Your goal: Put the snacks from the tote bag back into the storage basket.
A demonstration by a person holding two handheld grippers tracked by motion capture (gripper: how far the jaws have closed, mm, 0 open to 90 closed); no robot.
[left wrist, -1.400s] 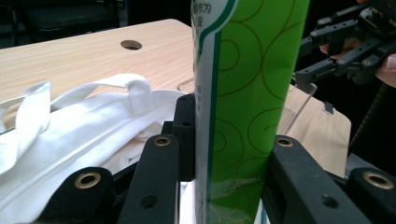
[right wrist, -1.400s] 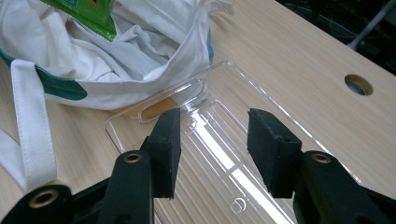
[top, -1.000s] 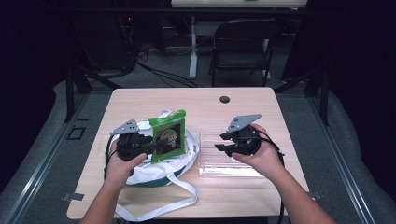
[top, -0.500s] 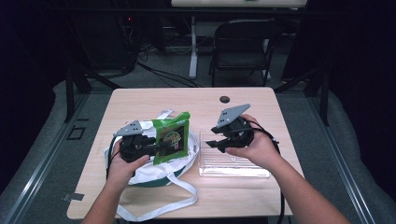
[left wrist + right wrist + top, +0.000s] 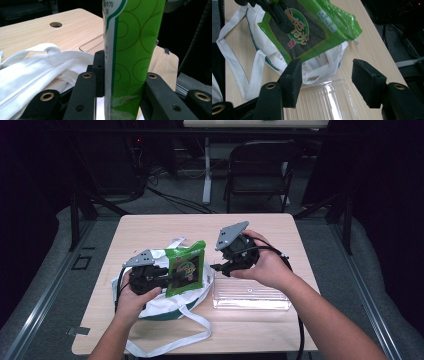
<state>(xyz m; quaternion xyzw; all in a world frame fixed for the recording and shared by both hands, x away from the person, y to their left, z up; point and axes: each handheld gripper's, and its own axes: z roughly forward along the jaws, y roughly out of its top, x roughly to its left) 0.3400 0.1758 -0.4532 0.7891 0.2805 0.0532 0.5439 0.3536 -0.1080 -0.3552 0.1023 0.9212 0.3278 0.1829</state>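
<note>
The left gripper (image 5: 172,277) is clamped on one green packet (image 5: 186,268), its jaws pressed against the packet's two faces — in the left gripper view the packet (image 5: 132,50) stands upright on edge between them. It holds the packet lifted over the white bag (image 5: 165,295), not resting on the tabletop (image 5: 165,227).

The right gripper (image 5: 216,267) has its jaws spread wide with nothing between them. It hovers just beside the bag, above the near end of the clear tray (image 5: 250,295), and points toward the packet without touching it. In the right gripper view the packet (image 5: 312,30) shows its printed face, with the left gripper's jaw across one corner.

Counted — two grippers, one packet, one bag, one tray. The bag lies slumped on the tabletop with its straps (image 5: 170,340) trailing toward the person; the tray sits just beside the bag, touching its edge or nearly so.
</note>
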